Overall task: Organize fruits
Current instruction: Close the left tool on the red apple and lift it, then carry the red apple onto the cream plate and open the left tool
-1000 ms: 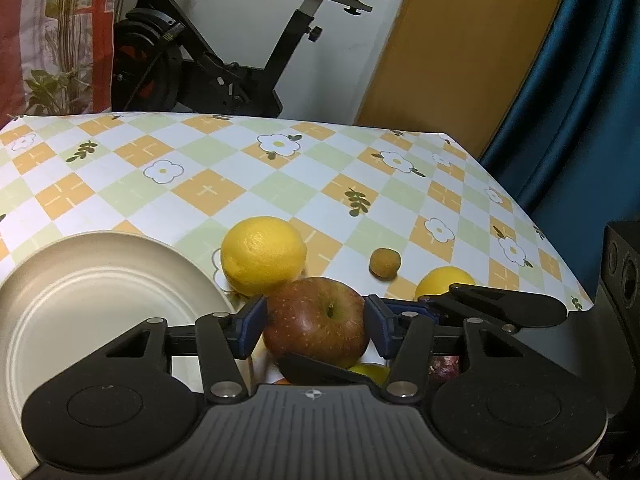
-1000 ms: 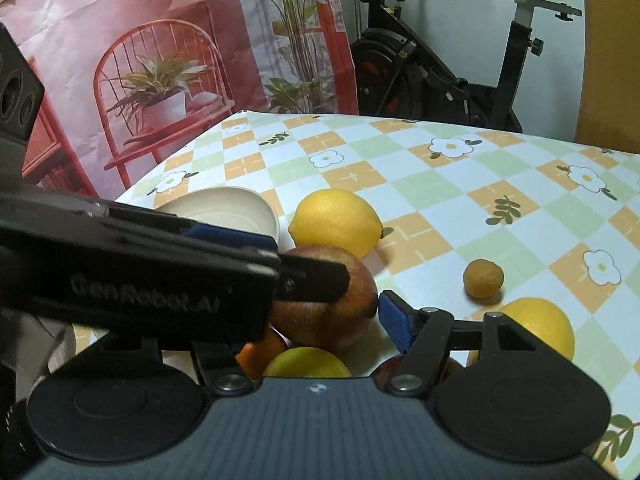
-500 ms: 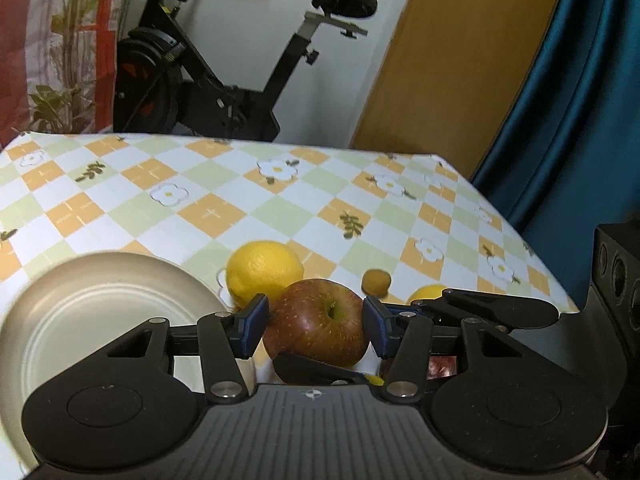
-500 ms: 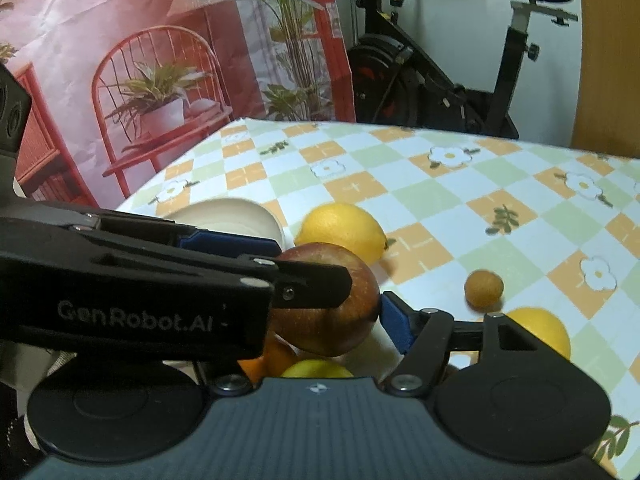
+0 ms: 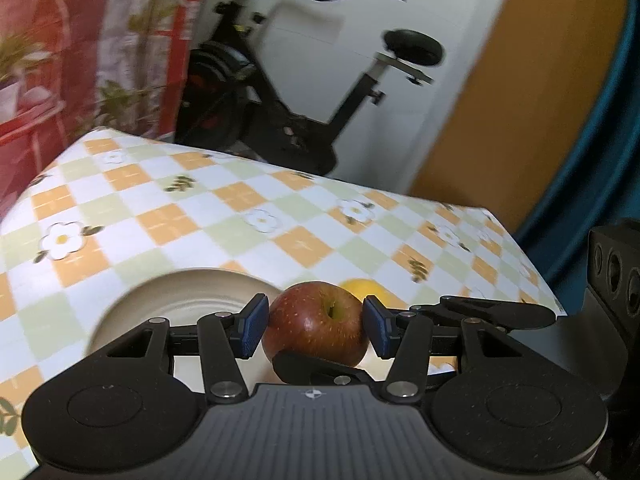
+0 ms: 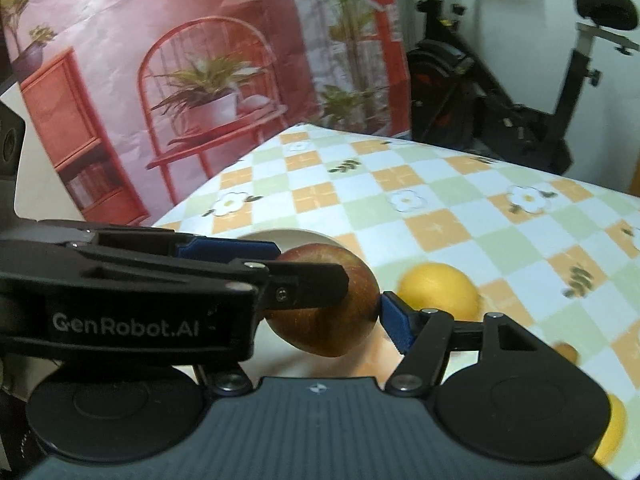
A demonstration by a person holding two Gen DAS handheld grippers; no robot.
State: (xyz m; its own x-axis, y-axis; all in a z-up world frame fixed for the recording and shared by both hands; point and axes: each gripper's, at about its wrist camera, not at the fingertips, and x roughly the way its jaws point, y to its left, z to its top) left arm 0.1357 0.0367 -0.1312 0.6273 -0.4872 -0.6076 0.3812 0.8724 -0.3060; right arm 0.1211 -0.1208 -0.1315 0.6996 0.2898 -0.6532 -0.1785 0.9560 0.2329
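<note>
Left wrist view: left gripper (image 5: 316, 322) clamped on a red apple (image 5: 316, 322), blue pads (image 5: 252, 330) pressed to both sides of it, stem dimple facing up. Apple is held above the table, in front of the rim of a beige plate (image 5: 176, 300) that sits on the checkered tablecloth (image 5: 240, 216). A yellow lemon (image 5: 366, 286) peeks out just behind the apple on its right. The right gripper's black finger shows at the right edge of the apple, another black finger tip under it. Exercise bike (image 5: 304, 112) behind the table, orange door (image 5: 520, 92) and blue curtain (image 5: 592, 152) to the right. Background blurred.

Right wrist view: the left gripper (image 6: 128, 300) crosses from the left, its finger lying over the apple (image 6: 332, 308). Right gripper: only one blue pad (image 6: 394, 324) is visible, at the apple's right side, seemingly touching; the other finger is hidden behind the left gripper, so cannot tell if it is clamped. Plate (image 6: 280, 236) rim shows behind the apple. Lemon (image 6: 440, 292) on the cloth just right of the apple. A second yellow fruit (image 6: 612, 432) at the lower right edge, a small brown fruit (image 6: 566, 352) near it, blurred. Red backdrop with printed plants (image 6: 192, 92) to the left, bike (image 6: 500, 92) behind.
</note>
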